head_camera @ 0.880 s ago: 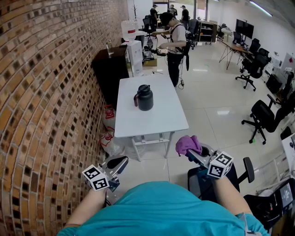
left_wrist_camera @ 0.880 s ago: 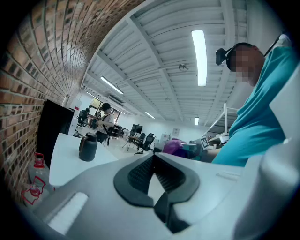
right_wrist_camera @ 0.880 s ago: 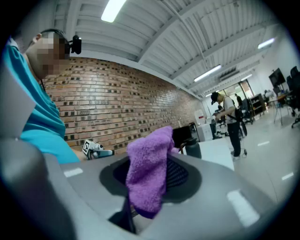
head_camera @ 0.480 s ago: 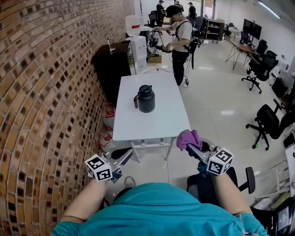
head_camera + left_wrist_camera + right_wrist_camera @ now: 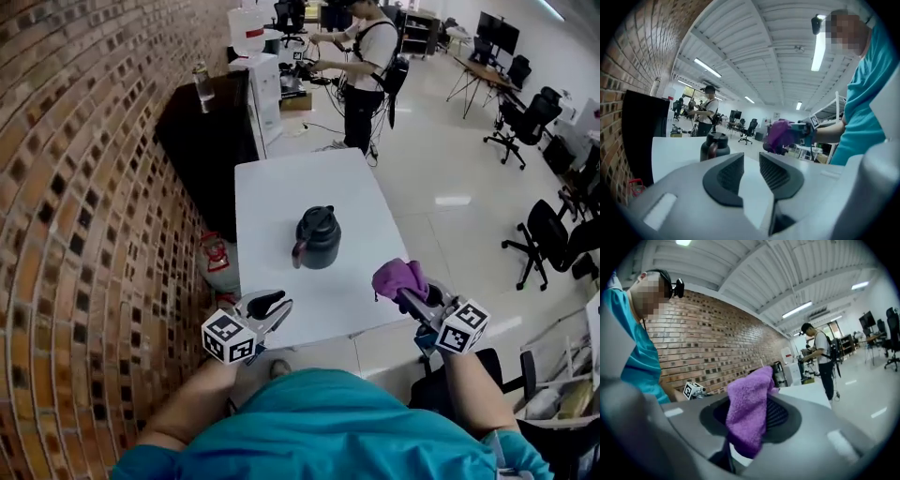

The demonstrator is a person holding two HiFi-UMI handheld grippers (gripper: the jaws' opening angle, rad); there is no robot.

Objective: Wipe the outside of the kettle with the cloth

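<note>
A black kettle (image 5: 317, 237) with a dark red handle stands upright near the middle of the white table (image 5: 281, 187). In the left gripper view the kettle (image 5: 714, 145) shows ahead and a little to the left. My left gripper (image 5: 273, 304) hovers at the table's near left edge. Its jaws (image 5: 751, 161) are a narrow gap apart with nothing between them. My right gripper (image 5: 405, 289) hangs off the table's near right corner, shut on a purple cloth (image 5: 397, 277). The cloth (image 5: 747, 411) is bunched between the jaws and sticks out above them.
A brick wall (image 5: 84, 187) runs along the left. Behind the table stand a black cabinet (image 5: 202, 131) and a white water dispenser (image 5: 255, 70), and a person (image 5: 367, 66) stands beyond them. Office chairs (image 5: 553, 239) are on the right. A red item (image 5: 215, 252) lies on the floor by the table's left side.
The view has closed in on the table. The kettle now sits much nearer, and both grippers have come from over the floor up to the table's near edge. The cloth stays in the right gripper.
</note>
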